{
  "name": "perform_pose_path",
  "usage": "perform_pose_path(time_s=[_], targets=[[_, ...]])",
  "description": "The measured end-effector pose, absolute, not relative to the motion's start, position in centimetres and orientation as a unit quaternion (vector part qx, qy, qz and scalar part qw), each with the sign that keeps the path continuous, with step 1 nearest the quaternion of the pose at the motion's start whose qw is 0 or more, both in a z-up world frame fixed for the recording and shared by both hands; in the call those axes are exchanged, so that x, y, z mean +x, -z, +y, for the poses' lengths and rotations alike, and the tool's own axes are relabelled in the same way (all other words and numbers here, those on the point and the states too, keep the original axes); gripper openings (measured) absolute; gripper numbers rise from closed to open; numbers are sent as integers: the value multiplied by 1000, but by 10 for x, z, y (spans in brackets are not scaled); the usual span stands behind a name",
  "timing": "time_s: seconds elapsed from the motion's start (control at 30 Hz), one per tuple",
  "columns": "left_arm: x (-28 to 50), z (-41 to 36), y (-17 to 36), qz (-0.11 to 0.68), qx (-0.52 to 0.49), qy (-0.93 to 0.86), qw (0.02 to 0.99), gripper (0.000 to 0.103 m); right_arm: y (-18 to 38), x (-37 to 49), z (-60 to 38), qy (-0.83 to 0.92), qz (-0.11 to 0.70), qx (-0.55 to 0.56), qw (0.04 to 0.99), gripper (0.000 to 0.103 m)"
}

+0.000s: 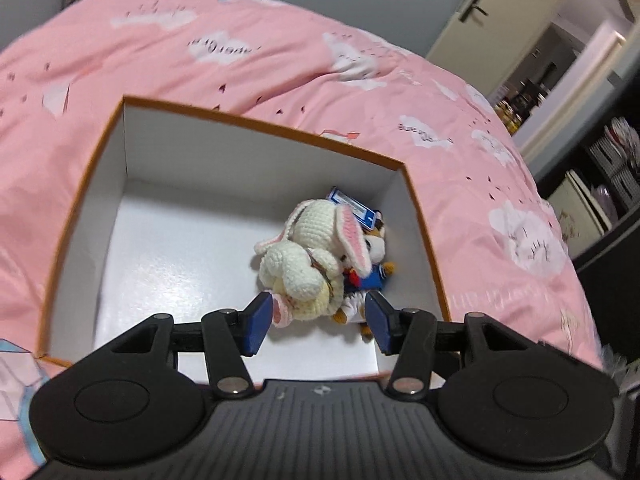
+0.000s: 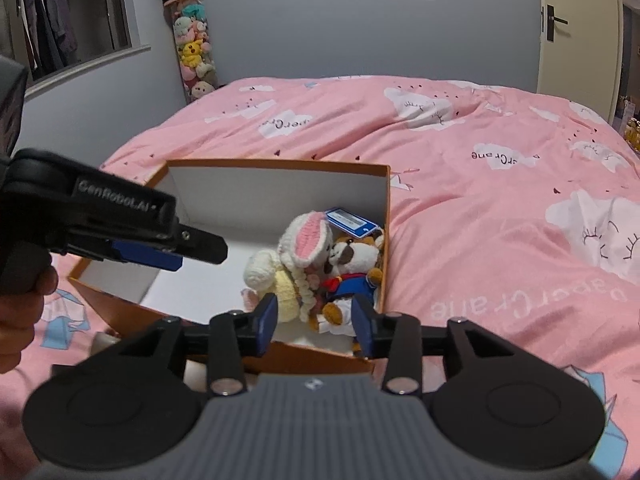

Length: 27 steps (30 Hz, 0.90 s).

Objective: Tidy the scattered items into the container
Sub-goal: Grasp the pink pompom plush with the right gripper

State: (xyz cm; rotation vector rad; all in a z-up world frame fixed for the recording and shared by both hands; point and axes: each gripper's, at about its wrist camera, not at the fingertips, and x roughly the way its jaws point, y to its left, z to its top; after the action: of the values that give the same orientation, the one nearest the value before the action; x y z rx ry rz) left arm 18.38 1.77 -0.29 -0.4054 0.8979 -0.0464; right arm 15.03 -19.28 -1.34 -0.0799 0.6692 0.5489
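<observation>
An orange box with a white inside [image 1: 120, 184] [image 2: 280, 184] lies on the pink bed. In its right part lie a crocheted white bunny [image 1: 304, 256] [image 2: 288, 264] and a brown-and-white plush dog in a blue outfit [image 1: 376, 264] [image 2: 352, 268] with a blue tag [image 1: 352, 204] [image 2: 350, 220]. My left gripper [image 1: 318, 322] is open and empty above the box, over the toys; it also shows from the side in the right wrist view [image 2: 168, 248]. My right gripper [image 2: 314, 324] is open and empty over the box's near wall.
The pink duvet [image 2: 480, 200] covers the bed around the box. A clear tube of plush toys [image 2: 192, 48] stands in the far corner. A door [image 2: 576, 24] and shelves [image 1: 616, 168] are to the right. A small pale object [image 2: 105, 342] lies beside the box's near left corner.
</observation>
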Motion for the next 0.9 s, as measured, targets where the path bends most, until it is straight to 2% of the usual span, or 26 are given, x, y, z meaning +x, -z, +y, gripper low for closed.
perform_pose_path(time_s=[0.07,0.2,0.47,0.63,0.9], targets=[[173,15,-3,429,-180,28,885,59,9,142,-196,-277,319,-29,906,55],[151,16,-11,426,-168,34,888,59,4,126,-198,-288,328,-15,900,60],[110,13,-6,439,-154,63,883,59,12,93,-207,-284,345,-19,894,61],[92,0,6,443,-120,76,885,59,30,79,-213,-275,372,-26,886,70],[84,-15,22,445,-82,89,887,59,51,78,-213,-274,389,-21,879,71]])
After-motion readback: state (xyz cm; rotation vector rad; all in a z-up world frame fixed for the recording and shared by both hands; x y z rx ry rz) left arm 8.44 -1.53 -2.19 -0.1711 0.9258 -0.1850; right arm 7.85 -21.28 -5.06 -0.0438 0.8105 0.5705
